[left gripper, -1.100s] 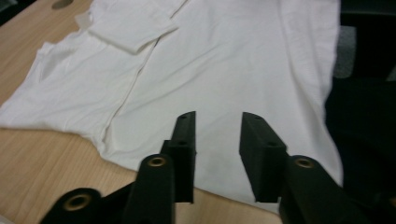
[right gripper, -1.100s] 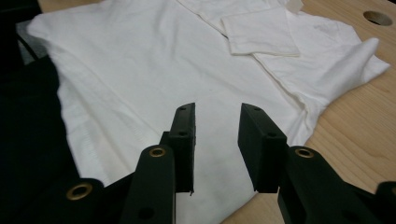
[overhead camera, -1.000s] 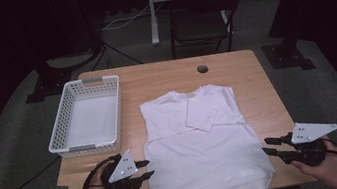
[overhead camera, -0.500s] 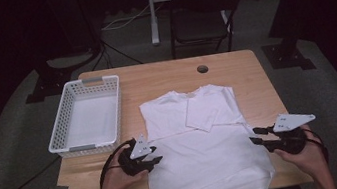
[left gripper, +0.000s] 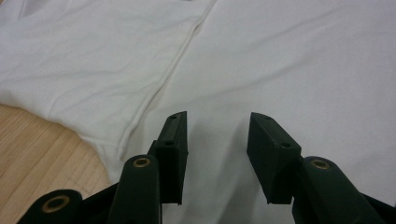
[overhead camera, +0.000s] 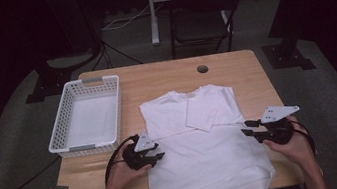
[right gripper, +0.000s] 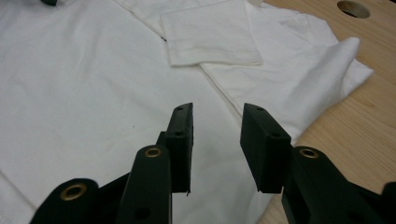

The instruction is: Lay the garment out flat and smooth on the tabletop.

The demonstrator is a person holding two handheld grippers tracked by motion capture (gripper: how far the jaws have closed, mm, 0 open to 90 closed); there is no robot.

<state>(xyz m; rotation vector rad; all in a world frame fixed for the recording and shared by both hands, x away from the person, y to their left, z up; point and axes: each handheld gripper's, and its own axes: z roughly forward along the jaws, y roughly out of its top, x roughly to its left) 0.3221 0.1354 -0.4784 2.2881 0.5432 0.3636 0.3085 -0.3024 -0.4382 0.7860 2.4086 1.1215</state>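
Your white cotton T-shirt (overhead camera: 206, 154) lies flat on the light wooden table (overhead camera: 164, 77), one sleeve folded in over the chest, white plastic mesh basket (overhead camera: 86, 117) just beside its left. Your left gripper (overhead camera: 159, 154) sits at the shirt's left edge, jaws just been opening, parted with only cloth beneath, nothing gripped. Your right gripper (overhead camera: 246, 128) sits at the right edge, jaws just been closing, parted over cloth, holding nothing

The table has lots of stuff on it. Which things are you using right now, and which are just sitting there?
In use: white T-shirt, left gripper, right gripper.
Just there: white basket, chair, table.
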